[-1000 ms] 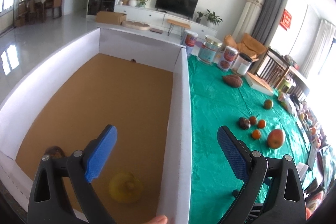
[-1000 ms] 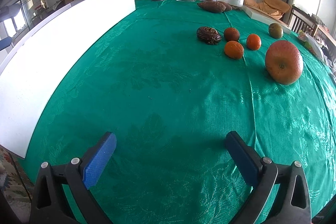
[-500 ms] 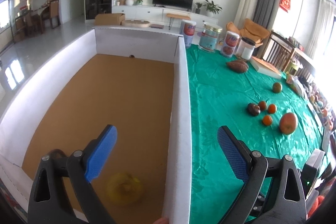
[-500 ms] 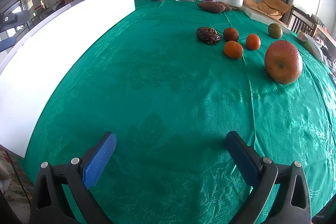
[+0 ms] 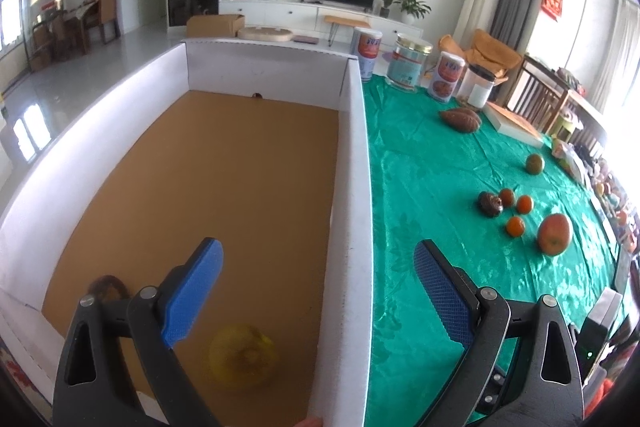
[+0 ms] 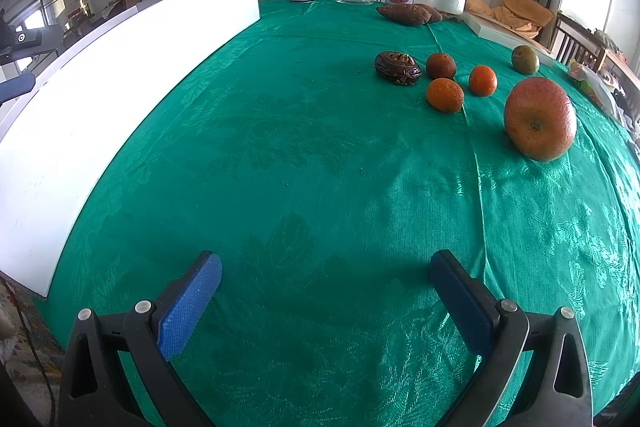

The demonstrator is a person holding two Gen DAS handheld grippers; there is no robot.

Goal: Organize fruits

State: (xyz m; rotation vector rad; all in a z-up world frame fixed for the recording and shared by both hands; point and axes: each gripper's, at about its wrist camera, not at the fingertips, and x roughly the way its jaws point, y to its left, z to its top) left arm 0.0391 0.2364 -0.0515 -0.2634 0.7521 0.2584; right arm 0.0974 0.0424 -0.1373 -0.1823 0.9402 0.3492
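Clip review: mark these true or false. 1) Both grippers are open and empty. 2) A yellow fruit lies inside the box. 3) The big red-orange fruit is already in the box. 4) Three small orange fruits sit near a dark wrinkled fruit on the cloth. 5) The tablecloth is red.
1) True: the left gripper and the right gripper stand wide apart with nothing between them.
2) True: the yellow fruit lies on the floor of the box.
3) False: the big red-orange fruit rests on the tablecloth.
4) True: the small orange fruits sit beside the dark wrinkled fruit.
5) False: it is green.
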